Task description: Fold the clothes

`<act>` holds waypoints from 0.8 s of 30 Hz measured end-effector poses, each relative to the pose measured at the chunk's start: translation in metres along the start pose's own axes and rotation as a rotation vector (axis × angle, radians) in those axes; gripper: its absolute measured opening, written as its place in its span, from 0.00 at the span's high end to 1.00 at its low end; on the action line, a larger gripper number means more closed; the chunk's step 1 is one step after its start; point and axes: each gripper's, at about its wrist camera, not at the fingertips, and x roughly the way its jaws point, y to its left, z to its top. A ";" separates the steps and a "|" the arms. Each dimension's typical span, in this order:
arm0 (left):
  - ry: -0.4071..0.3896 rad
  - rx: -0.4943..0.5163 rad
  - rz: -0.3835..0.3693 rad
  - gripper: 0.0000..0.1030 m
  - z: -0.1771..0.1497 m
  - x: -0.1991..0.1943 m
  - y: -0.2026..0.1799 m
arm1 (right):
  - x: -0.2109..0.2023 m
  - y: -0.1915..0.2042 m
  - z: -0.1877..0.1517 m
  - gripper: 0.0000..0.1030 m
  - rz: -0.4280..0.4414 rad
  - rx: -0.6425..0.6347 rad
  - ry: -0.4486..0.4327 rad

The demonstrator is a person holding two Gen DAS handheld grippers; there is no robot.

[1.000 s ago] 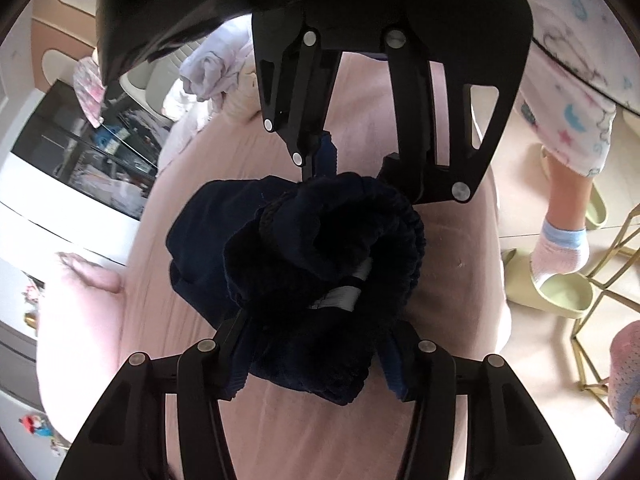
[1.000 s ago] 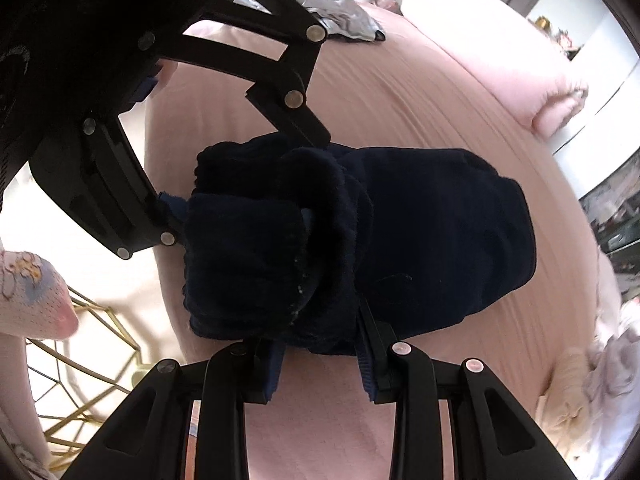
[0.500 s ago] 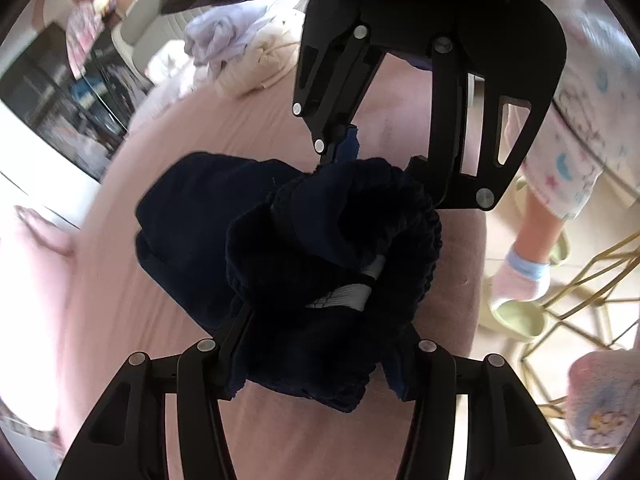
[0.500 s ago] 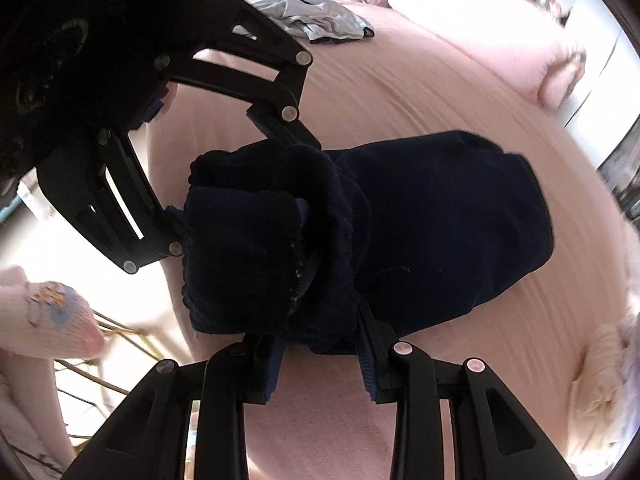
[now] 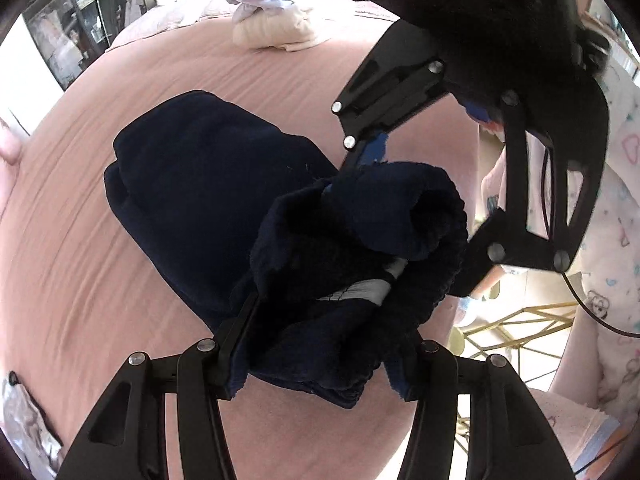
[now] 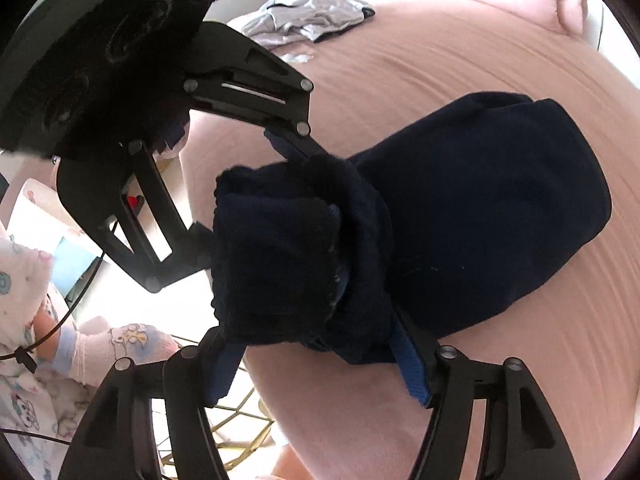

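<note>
My left gripper (image 5: pixel 320 296) and right gripper (image 6: pixel 316 280) both clamp the navy garment (image 5: pixel 224 200), lifting its bunched waistband above the pink bed (image 5: pixel 120 320); its grey label (image 5: pixel 360 290) is unreadable. Beyond: folded clothes (image 5: pixel 276 28).

Bright daylight, floor side blown out, heavy fisheye warp w/ edge blur.

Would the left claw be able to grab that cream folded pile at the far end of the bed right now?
Probably not. The left claw is shut on the navy garment, and so is the right claw. The cream pile lies well beyond, across open pink bedsheet.
</note>
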 end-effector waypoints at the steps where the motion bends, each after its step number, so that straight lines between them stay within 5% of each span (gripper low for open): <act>1: 0.001 -0.011 -0.002 0.50 0.000 0.000 0.001 | -0.001 -0.003 0.000 0.37 0.003 0.011 -0.025; 7: 0.004 -0.167 -0.074 0.50 -0.005 -0.002 0.020 | -0.003 -0.011 0.003 0.47 -0.043 0.051 -0.117; 14: -0.017 -0.502 -0.215 0.52 -0.024 -0.005 0.066 | -0.002 -0.036 0.004 0.48 0.025 0.340 -0.270; 17: -0.032 -0.575 -0.206 0.53 -0.027 -0.007 0.074 | -0.001 -0.048 0.005 0.50 0.071 0.479 -0.322; 24: -0.052 -0.618 -0.099 0.51 -0.025 -0.023 0.074 | -0.006 -0.039 0.005 0.56 0.055 0.550 -0.373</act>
